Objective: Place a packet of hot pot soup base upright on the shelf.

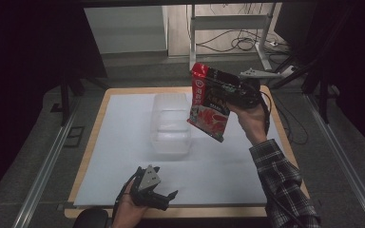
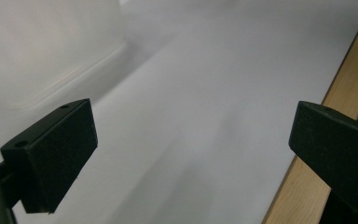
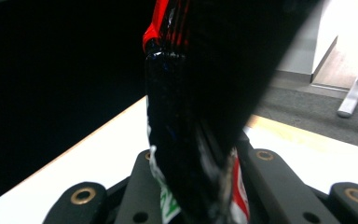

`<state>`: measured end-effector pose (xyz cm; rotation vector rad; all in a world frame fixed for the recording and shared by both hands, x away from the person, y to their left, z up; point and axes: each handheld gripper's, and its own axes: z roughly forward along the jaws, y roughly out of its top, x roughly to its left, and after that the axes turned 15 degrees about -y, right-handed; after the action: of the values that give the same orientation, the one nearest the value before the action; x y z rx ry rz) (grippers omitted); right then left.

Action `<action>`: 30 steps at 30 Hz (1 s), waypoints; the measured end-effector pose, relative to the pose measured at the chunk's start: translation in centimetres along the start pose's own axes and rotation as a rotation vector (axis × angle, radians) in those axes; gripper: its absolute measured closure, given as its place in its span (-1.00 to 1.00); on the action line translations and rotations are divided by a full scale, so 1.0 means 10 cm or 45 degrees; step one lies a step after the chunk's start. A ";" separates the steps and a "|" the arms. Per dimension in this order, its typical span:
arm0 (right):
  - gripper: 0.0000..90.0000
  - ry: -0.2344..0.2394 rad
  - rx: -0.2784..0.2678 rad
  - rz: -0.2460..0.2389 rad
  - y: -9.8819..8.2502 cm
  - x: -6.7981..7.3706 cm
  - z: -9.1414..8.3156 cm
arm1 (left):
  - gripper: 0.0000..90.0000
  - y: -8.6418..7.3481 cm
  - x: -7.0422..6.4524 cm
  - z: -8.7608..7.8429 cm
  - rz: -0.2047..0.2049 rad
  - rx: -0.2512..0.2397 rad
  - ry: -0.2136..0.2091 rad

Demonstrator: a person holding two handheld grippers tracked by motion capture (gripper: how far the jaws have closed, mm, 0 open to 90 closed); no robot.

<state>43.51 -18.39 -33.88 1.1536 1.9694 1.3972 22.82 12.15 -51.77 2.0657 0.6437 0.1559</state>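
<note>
High view: the right tongs (image 1: 228,92) are clamped on a red snack bag (image 1: 209,107), held in the air at 1 o'clock from the clear plastic tub (image 1: 171,124) on the tabletop (image 1: 123,142). The left tongs (image 1: 164,197) rest at 6 o'clock, spread wide, holding nothing.

Left gripper view: the jaws stand wide apart over bare tabletop, the tub (image 2: 37,51) at 11 o'clock.

Right gripper view: the bag (image 3: 196,116) is pinched by 1 edge. I judge it could swing or slip and miss the tub.

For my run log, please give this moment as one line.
right gripper: shut on snack bag, held above table | left gripper: open, empty, near front edge | clear container: on table, empty
</note>
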 end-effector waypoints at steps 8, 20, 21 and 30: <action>0.71 0.030 0.011 -0.004 0.04 0.13 0.16 | -0.97 -0.04 0.05 -0.10 -0.026 -0.019 0.041; 0.71 0.061 0.014 -0.016 0.09 0.30 0.36 | -0.97 -0.10 0.10 -0.23 -0.054 -0.039 0.092; 0.71 0.062 0.015 -0.016 0.09 0.31 0.37 | -0.97 -0.10 0.10 -0.23 -0.050 -0.036 0.094; 0.70 0.071 0.020 -0.028 0.10 0.42 0.52 | -0.97 -0.09 0.08 -0.24 -0.015 -0.022 0.128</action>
<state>45.52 -11.93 -34.53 1.1078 2.0288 1.4189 22.33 14.75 -51.33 2.0471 0.7134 0.2587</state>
